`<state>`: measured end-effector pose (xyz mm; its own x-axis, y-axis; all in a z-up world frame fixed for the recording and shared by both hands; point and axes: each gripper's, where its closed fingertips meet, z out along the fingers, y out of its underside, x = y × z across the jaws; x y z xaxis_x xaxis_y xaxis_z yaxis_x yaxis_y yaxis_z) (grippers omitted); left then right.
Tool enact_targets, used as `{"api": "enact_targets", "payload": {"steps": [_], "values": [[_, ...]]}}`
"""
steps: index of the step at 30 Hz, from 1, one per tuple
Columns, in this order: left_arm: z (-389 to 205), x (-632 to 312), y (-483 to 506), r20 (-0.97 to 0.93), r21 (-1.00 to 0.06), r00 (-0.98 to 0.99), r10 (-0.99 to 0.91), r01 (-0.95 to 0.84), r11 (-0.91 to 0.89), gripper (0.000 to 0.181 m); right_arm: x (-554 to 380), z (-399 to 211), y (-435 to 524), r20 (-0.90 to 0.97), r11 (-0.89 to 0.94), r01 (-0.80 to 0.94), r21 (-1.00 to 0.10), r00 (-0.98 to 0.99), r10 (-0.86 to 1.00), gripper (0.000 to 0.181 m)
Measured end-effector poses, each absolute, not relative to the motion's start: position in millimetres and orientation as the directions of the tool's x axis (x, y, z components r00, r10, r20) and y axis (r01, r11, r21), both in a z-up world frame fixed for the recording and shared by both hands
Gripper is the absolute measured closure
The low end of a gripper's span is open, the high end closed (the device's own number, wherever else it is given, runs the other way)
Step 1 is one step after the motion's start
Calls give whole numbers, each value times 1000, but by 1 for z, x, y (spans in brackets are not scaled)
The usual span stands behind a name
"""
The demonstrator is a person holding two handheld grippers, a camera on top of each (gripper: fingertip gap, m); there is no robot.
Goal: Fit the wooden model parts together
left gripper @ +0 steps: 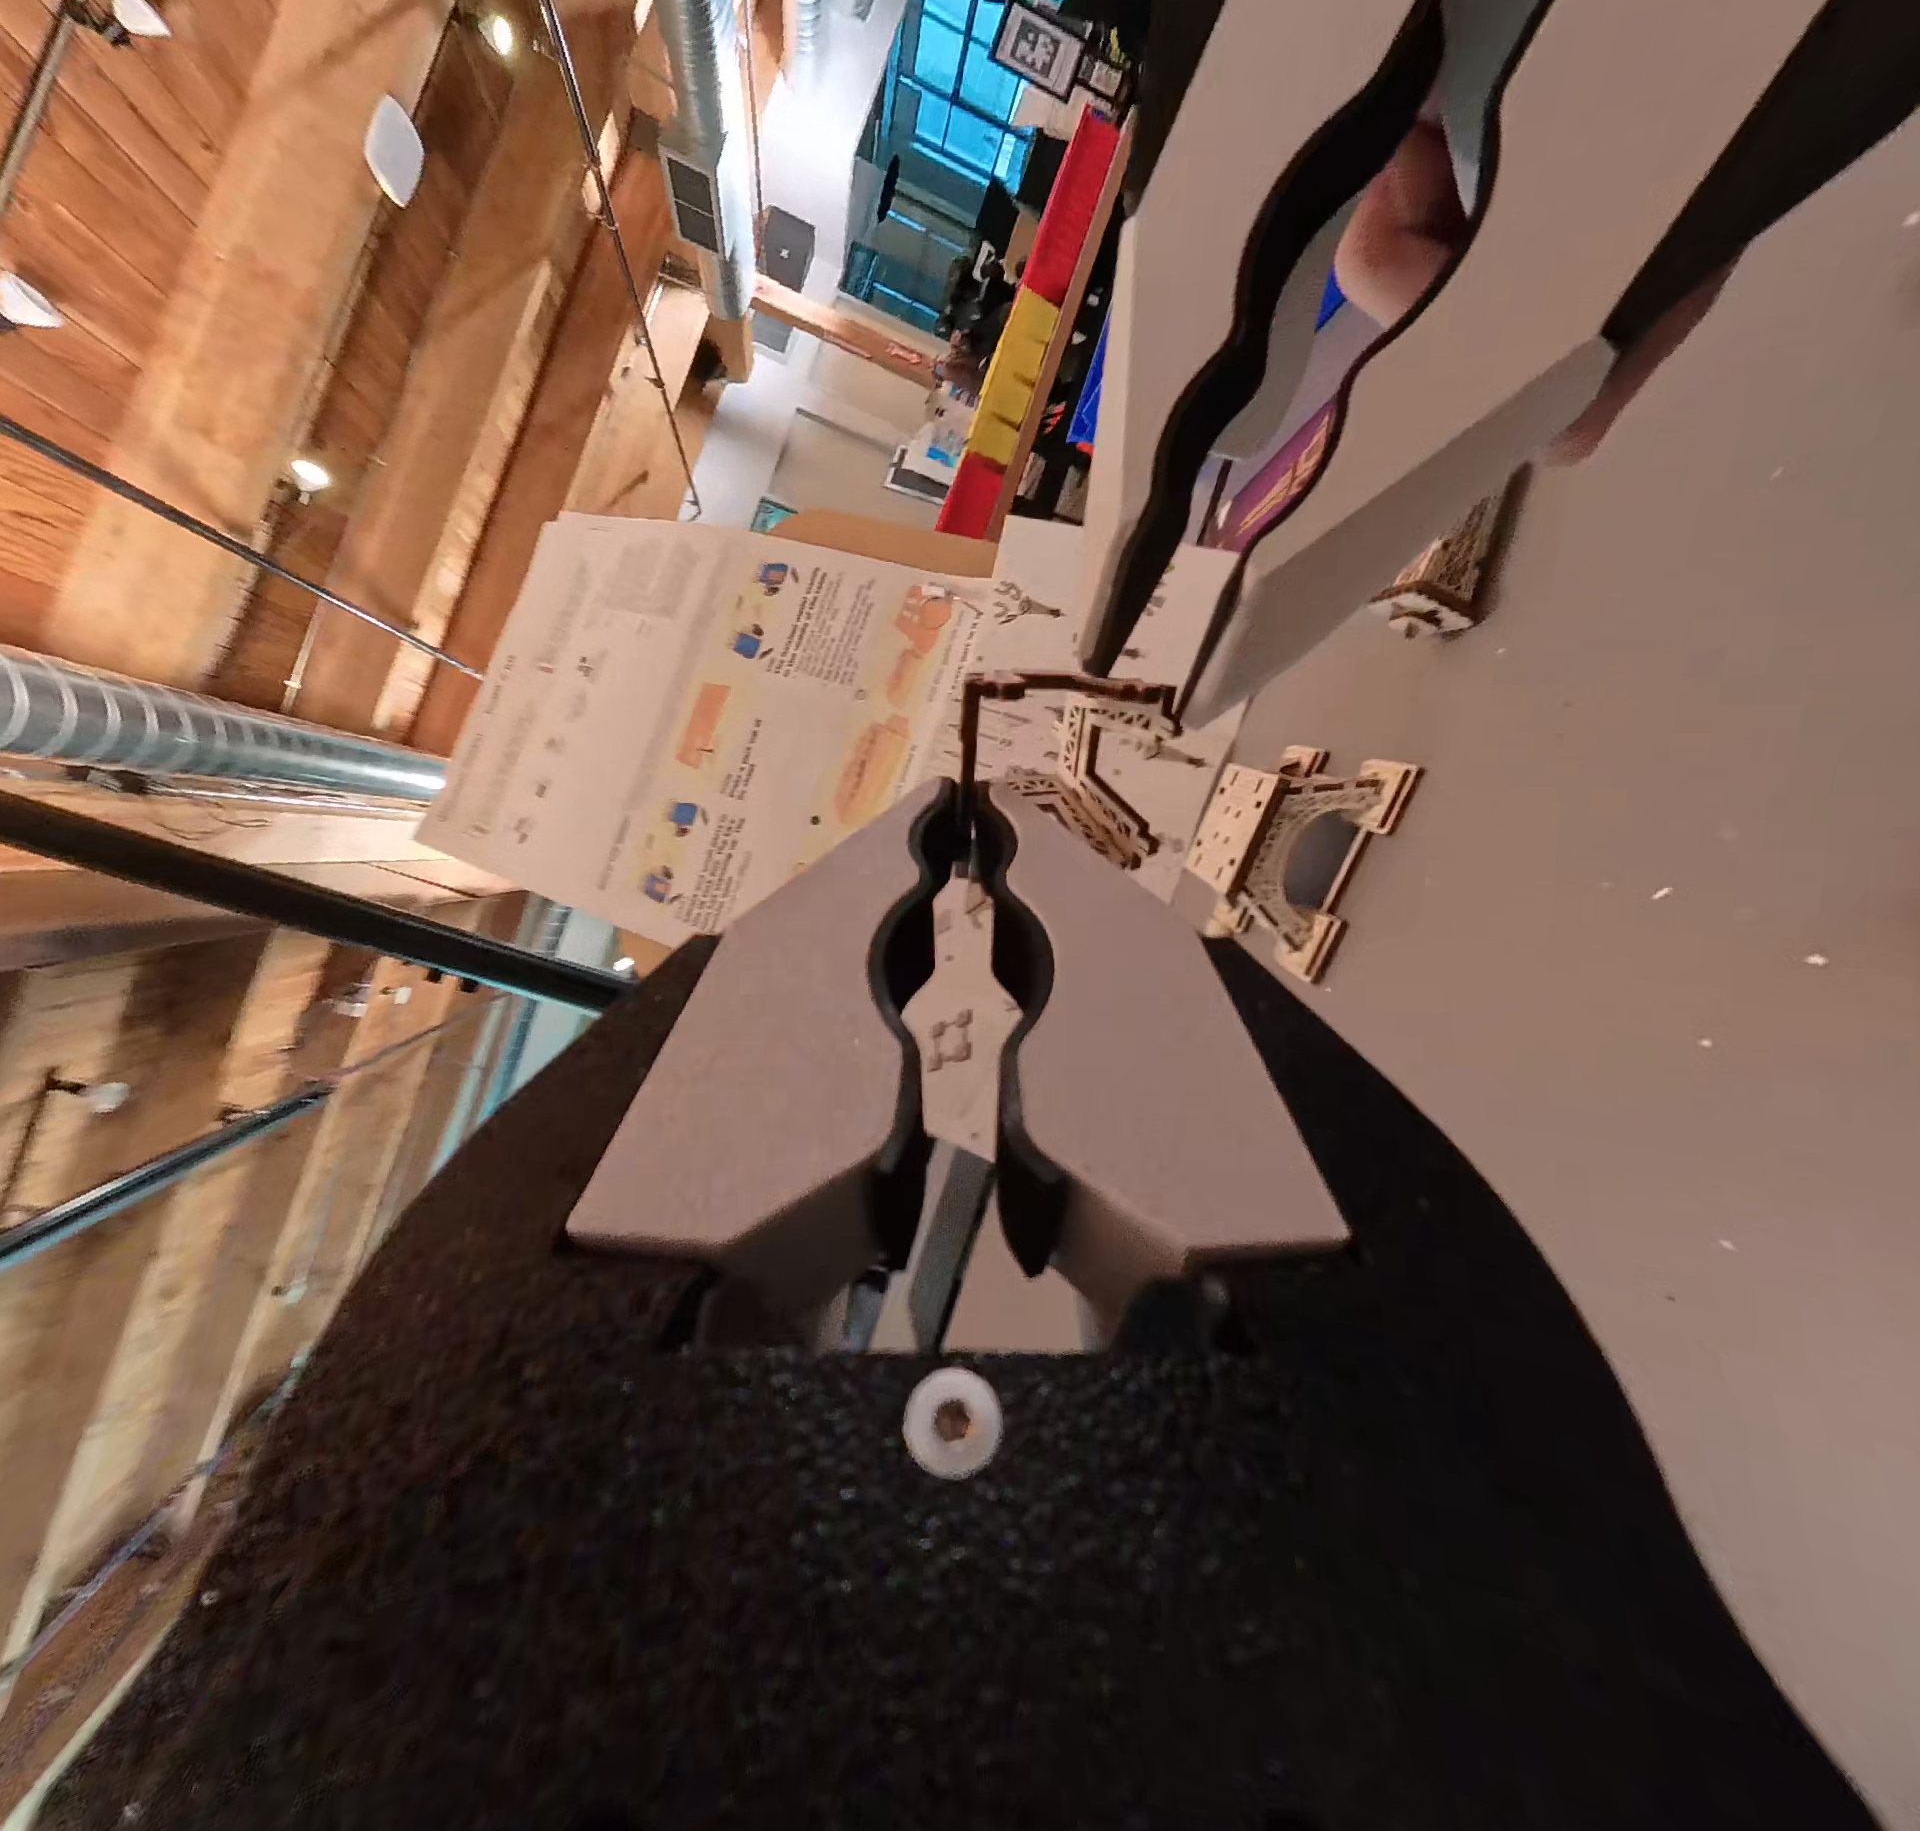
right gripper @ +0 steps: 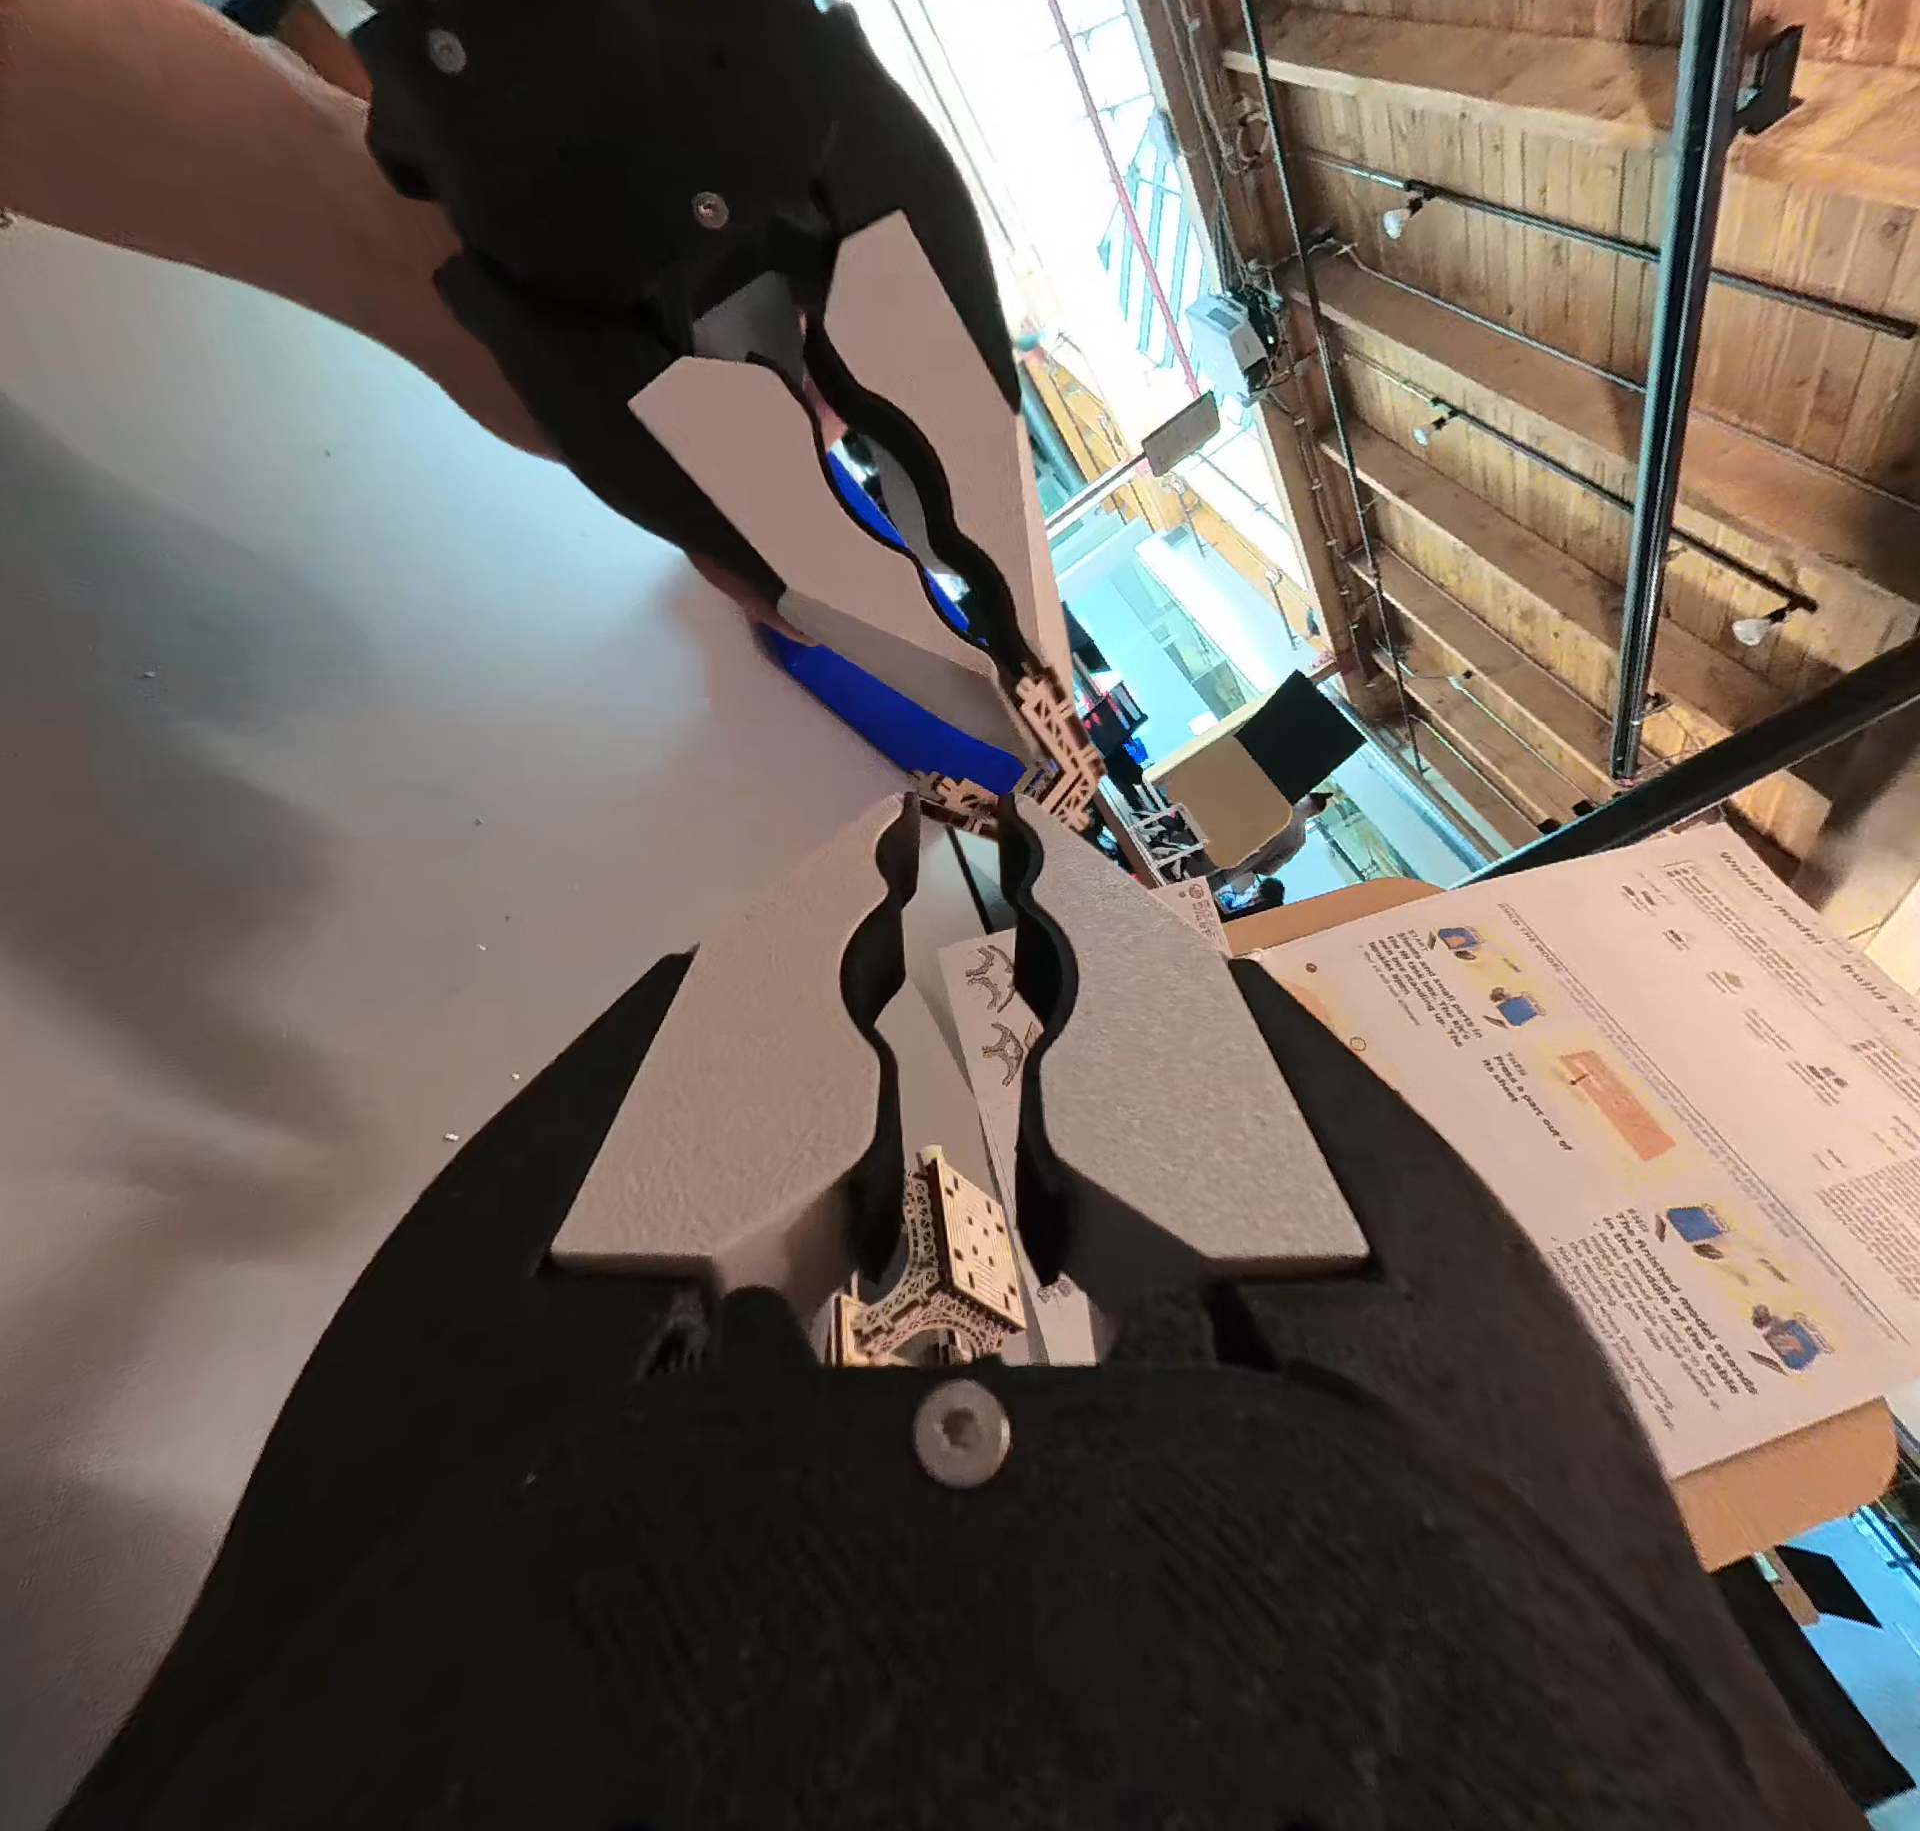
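Left gripper (left gripper: 966, 810) fingers pinch a lattice part (left gripper: 1070, 685); right gripper (right gripper: 961, 815) fingers seemingly pinch its far end

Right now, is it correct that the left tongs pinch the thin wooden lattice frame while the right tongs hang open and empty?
Not quite: the right tongs are shut on the other end of the thin wooden lattice frame, as the left wrist view shows. The left tongs do pinch it.
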<state>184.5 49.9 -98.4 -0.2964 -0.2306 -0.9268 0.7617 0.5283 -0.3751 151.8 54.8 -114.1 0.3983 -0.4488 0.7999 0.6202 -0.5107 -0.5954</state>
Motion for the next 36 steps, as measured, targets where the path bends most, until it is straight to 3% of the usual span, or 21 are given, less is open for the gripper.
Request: {"api": "enact_targets", "payload": {"steps": [5, 8, 12, 14, 15, 17, 18, 20, 22, 29, 33, 36], "values": [[-96, 178, 46, -942, -332, -244, -231, 787, 521, 181, 152, -112, 57, 786, -491, 621, -611, 403, -469, 173], [-94, 186, 49, -975, -203, -102, -197, 766, 610, 181, 154, -107, 53, 792, -501, 625, -599, 369, -486, 181], [-93, 184, 47, -986, -87, 26, -167, 766, 637, 180, 149, -102, 52, 685, -369, 591, -717, 501, -529, 162], [-91, 183, 47, -983, -11, 112, -145, 755, 656, 181, 150, -96, 48, 546, -233, 517, -823, 611, -573, 152], [-91, 182, 46, -981, 16, 139, -136, 754, 657, 181, 153, -95, 46, 438, -151, 439, -886, 682, -585, 139], [-90, 178, 45, -972, 65, 194, -130, 760, 647, 181, 158, -95, 45, 149, 46, 207, -977, 823, -549, 111], [-90, 176, 44, -966, 96, 227, -125, 761, 641, 181, 156, -94, 47, 2, 147, 83, -986, 877, -480, 108], [-89, 169, 42, -952, 144, 279, -126, 772, 620, 180, 152, -90, 49, -236, 299, -139, -944, 919, -315, 118], [-87, 163, 41, -945, 152, 293, -146, 787, 597, 180, 154, -88, 46, -360, 384, -258, -887, 906, -223, 132], [-93, 163, 40, -944, 152, 289, -157, 807, 571, 180, 155, -93, 50, -516, 463, -428, -776, 853, -77, 128], [-97, 166, 39, -958, 86, 222, -182, 827, 556, 180, 160, -92, 44, -578, 513, -492, -704, 816, -11, 141], [-100, 169, 38, -969, -34, 99, -226, 854, 519, 180, 169, -94, 36, -618, 565, -509, -650, 786, -3, 147]]}}
